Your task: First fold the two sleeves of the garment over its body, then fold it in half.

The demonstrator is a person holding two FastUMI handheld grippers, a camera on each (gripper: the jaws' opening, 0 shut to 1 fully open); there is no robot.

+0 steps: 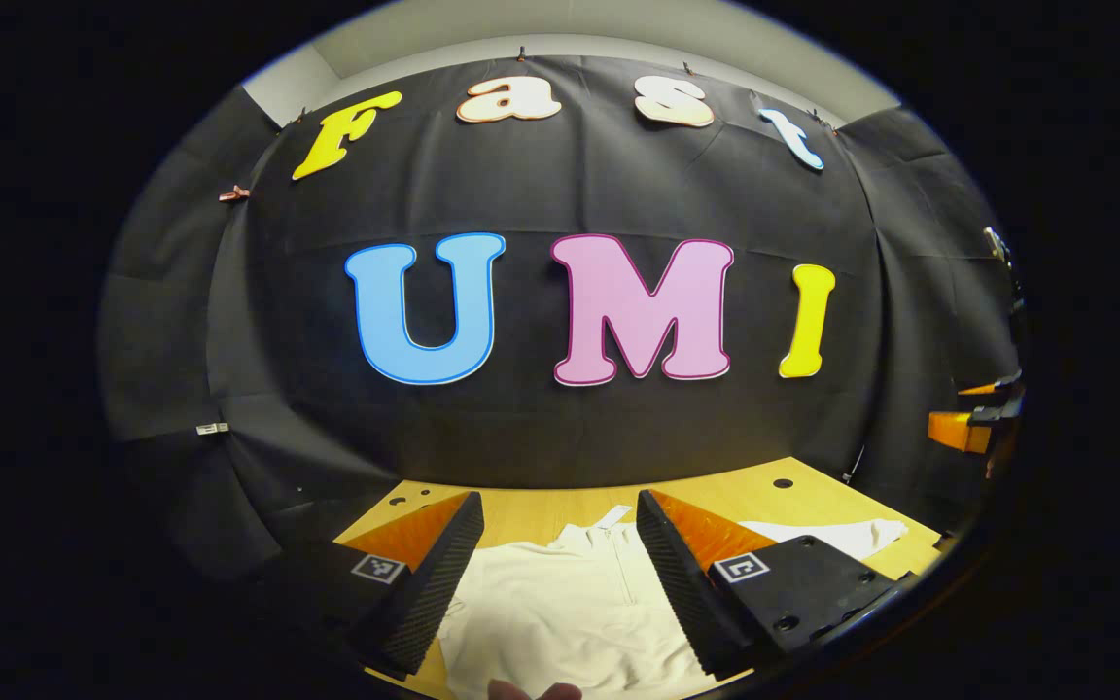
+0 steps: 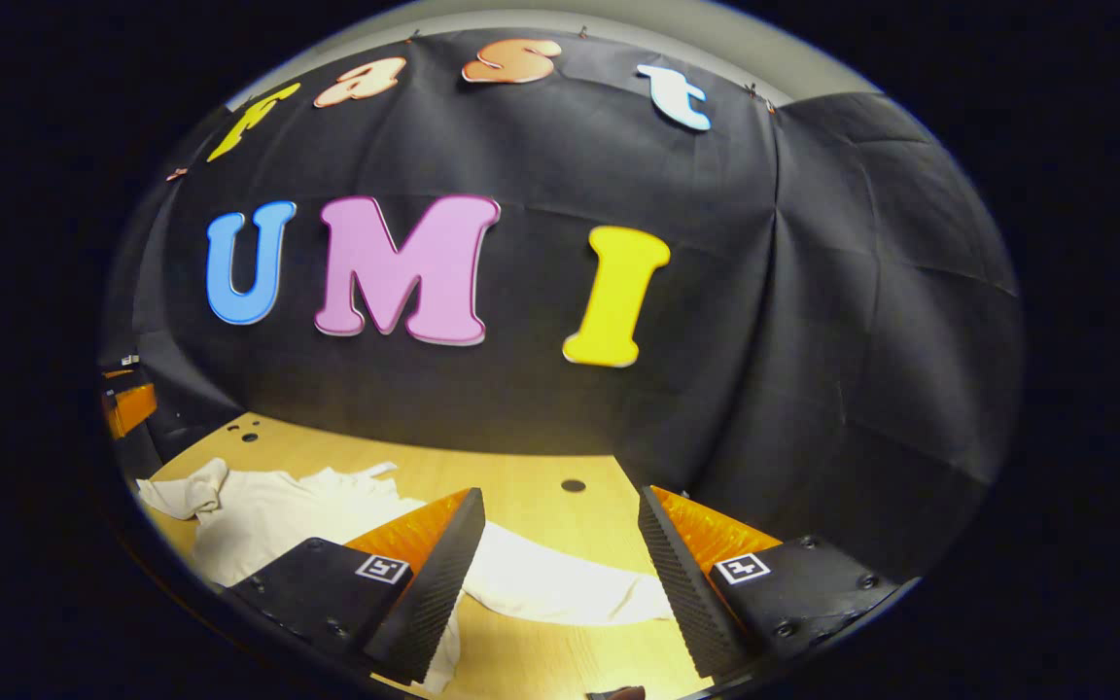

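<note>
The white garment (image 1: 570, 603) is laid flat on the wooden bench (image 1: 793, 501), collar toward the wall, and is judged light, limp and a bit slippery, so it is best pinched at a sleeve cuff or hem edge with a thin fold of cloth between the fingers. The left claw (image 1: 560, 574) is held low over the garment's chest, tilted slightly down, jaws spread wide with nothing gripped. The right claw (image 2: 560, 574) is held beside the garment, over its outstretched sleeve (image 2: 560, 588), jaws likewise wide apart and empty; neither sleeve looks folded yet.
</note>
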